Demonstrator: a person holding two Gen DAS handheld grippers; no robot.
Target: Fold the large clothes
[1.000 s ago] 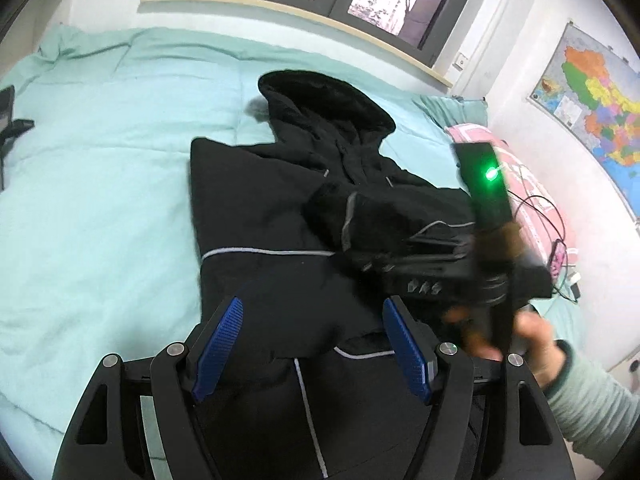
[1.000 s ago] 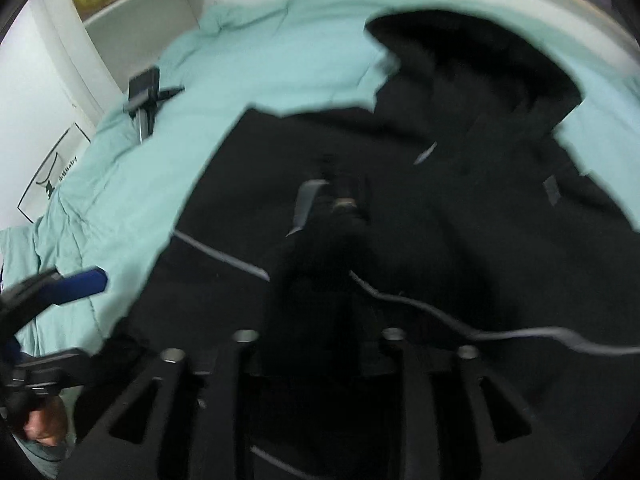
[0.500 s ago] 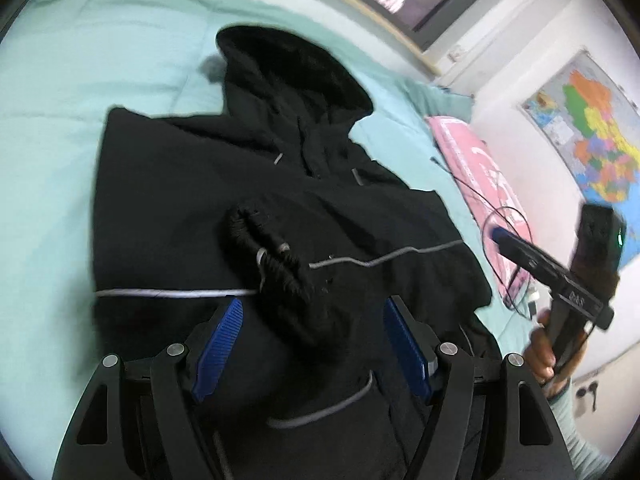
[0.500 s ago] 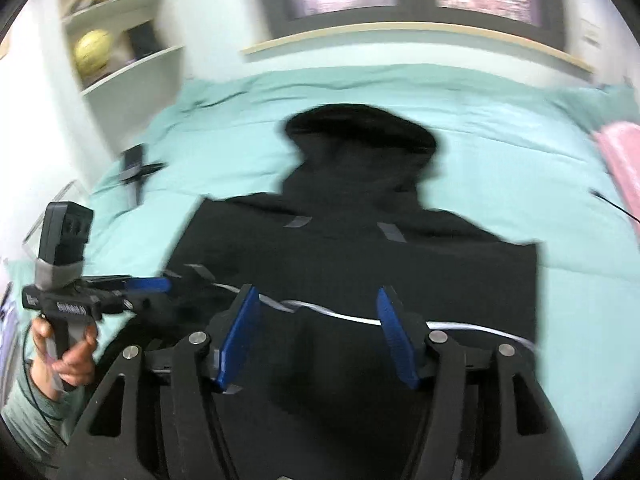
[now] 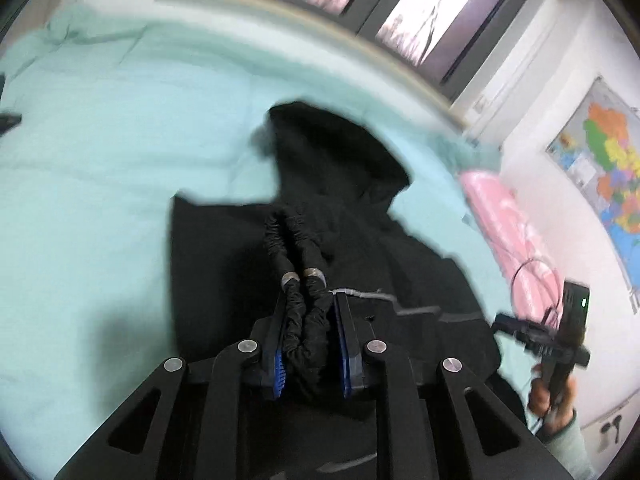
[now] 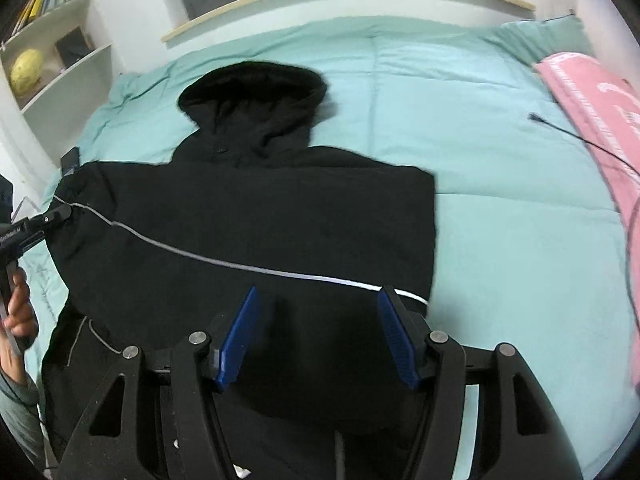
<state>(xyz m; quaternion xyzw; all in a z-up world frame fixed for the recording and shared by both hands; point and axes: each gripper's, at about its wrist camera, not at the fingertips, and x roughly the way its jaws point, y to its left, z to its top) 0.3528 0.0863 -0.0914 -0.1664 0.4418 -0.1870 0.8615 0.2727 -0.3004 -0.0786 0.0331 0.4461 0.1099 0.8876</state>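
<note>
A black hooded jacket [image 6: 280, 208] lies flat on the teal duvet [image 6: 500, 220], hood [image 6: 256, 88] pointing toward the window, a thin white stripe across it. In the left wrist view my left gripper [image 5: 310, 304] has its jaws closing, and its blue pads press on the gathered elastic sleeve cuff [image 5: 298, 248], which sticks out past the fingertips over the jacket [image 5: 224, 264]. The same left gripper [image 6: 60, 212] shows at the jacket's left edge. My right gripper [image 6: 318, 296] hovers open above the jacket's lower part, nothing between its pads. It also shows as the right gripper [image 5: 504, 320], off the jacket's right side.
A pink blanket [image 6: 592, 96] and a thin black cable [image 6: 560, 128] lie along the bed's right side. White shelves with a yellow ball [image 6: 26, 72] stand at the left. A small dark object [image 6: 71, 159] rests at the bed's left edge. A map [image 5: 608, 160] hangs on the right wall.
My right gripper let go of the sleeve, opened wider and drew back toward the right. My left gripper's jaws came together on the sleeve cuff lying on the jacket.
</note>
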